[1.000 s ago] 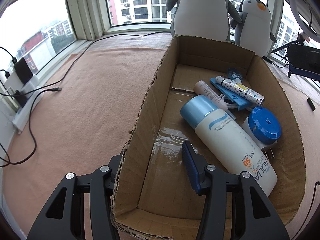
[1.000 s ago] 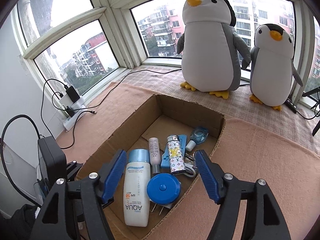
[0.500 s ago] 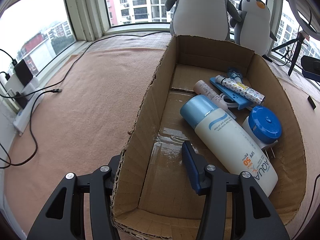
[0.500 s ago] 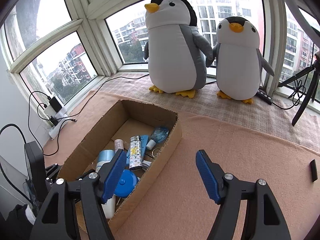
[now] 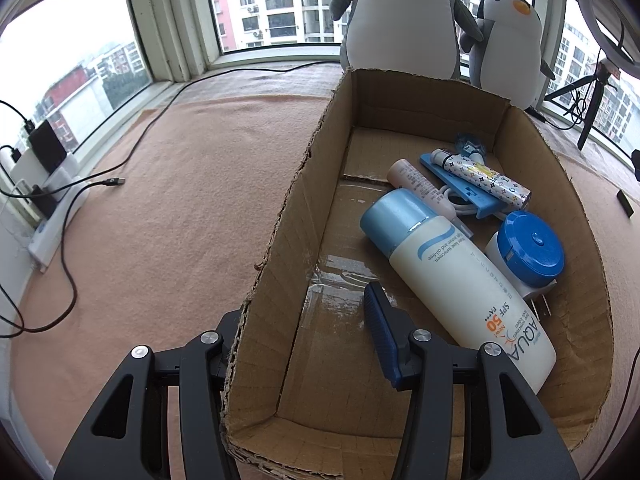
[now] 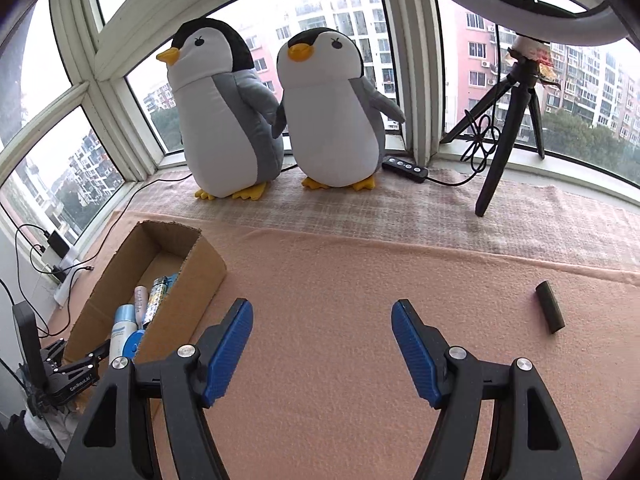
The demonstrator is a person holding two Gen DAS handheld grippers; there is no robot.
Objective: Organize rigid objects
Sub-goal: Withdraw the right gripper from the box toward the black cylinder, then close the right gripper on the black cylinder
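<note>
A small dark rectangular block (image 6: 550, 306) is being left lying well right of the brown cardboard box (image 6: 200, 268); it is judged light, stiff, best pinched across its narrow sides. The right gripper (image 6: 322, 354) is being held wide open and empty, while the left gripper (image 5: 300, 344) is being held open astride the box's left wall.

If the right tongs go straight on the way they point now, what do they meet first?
Probably just the bare pink blanket: the open right tongs frame nothing else. The small dark block lies off right, the cardboard box off left.

- Pink blanket (image 6: 340, 300) lies bare between cardboard box (image 6: 200, 272) and small dark block (image 6: 550, 312)
- Two plush penguins (image 6: 332, 116) and tripod (image 6: 508, 120) crowd the sill
</note>
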